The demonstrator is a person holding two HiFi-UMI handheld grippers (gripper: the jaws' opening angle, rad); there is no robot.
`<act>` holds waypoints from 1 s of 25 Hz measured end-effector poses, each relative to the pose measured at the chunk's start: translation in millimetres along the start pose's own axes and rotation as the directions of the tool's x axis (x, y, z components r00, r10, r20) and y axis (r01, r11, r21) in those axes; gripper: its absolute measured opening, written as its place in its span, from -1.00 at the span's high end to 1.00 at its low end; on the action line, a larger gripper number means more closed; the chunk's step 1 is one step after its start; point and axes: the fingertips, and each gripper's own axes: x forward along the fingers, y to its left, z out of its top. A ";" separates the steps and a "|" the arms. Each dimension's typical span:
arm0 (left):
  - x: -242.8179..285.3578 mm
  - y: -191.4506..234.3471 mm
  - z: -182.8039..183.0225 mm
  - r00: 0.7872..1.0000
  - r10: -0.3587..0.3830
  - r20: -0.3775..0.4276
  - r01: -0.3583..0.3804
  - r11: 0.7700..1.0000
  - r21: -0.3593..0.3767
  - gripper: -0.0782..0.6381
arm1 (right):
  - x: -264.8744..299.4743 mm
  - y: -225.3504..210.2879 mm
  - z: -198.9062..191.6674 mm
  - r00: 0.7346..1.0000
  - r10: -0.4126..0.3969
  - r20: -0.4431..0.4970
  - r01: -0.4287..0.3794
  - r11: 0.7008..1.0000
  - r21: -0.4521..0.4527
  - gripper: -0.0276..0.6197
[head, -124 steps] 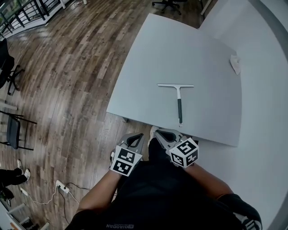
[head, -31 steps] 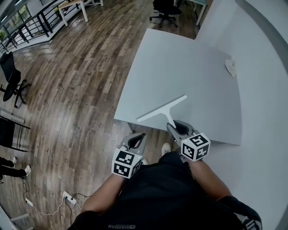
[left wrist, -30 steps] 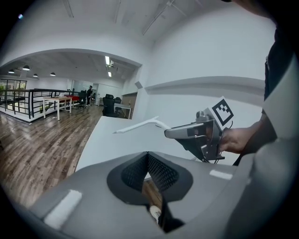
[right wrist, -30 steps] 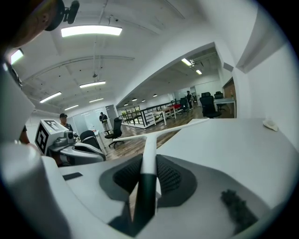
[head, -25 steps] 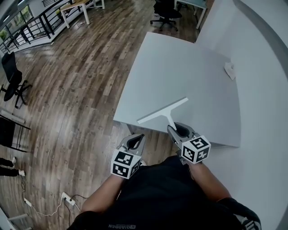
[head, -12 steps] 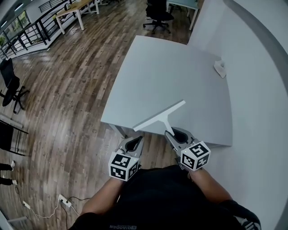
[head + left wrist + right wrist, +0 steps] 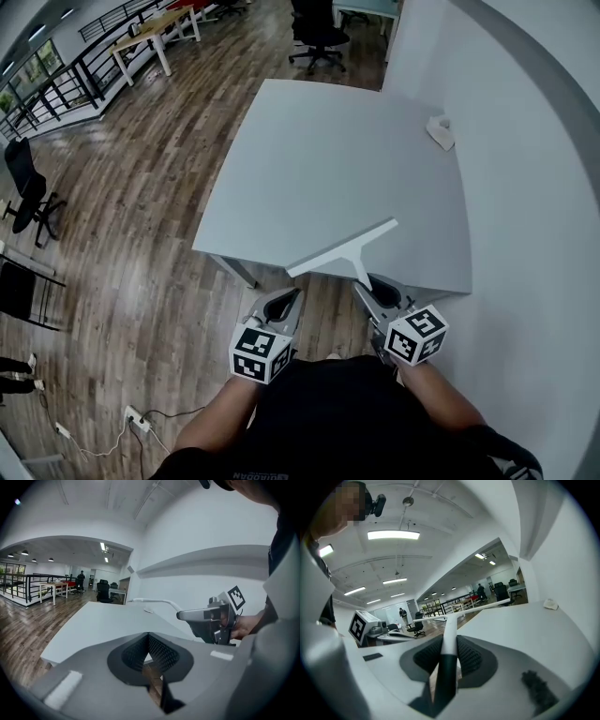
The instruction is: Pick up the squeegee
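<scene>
Now the squeegee [image 7: 342,248] is up, no longer lying flat on the worktop [image 7: 309,141].
My right gripper [image 7: 367,284] has its fingers clamped on the handle, blade at lower centre of the frame; my left gripper [image 7: 283,302] is pinched closed, empty. The pickup looks done.

Black-and-white squeegee [image 7: 342,248], pale grey table [image 7: 328,159], brown wood-plank floor [image 7: 141,187].

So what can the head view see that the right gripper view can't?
Only the head view shows the power strip on the floor and the marker cube on the right tool. Only the right gripper view shows the ceiling lights and that tool's pads pinching the squeegee by its black grip. Both show the squeegee held up, the grey table and the crumpled white thing.
</scene>
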 end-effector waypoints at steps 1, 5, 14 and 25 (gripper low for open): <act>2.0 -8.8 -1.2 1.000 0.000 0.000 0.000 1.000 0.001 0.76 | -9.2 -2.7 -3.0 1.000 0.003 0.002 -0.003 1.000 0.005 0.62; 9.1 -37.5 -5.9 1.000 0.015 -0.003 -0.015 1.000 -0.004 0.76 | -41.2 -10.0 -13.7 0.999 0.028 0.016 -0.028 0.999 0.028 0.62; -8.5 -62.6 -9.3 0.996 0.084 -0.011 -0.084 0.997 -0.001 0.76 | -70.1 -8.6 -30.3 0.996 0.078 0.039 -0.081 0.995 0.058 0.62; -7.0 -59.5 -0.5 0.999 0.017 -0.045 -0.013 0.997 0.080 0.76 | -71.1 -1.4 -26.4 0.996 0.015 0.087 -0.020 0.998 0.061 0.62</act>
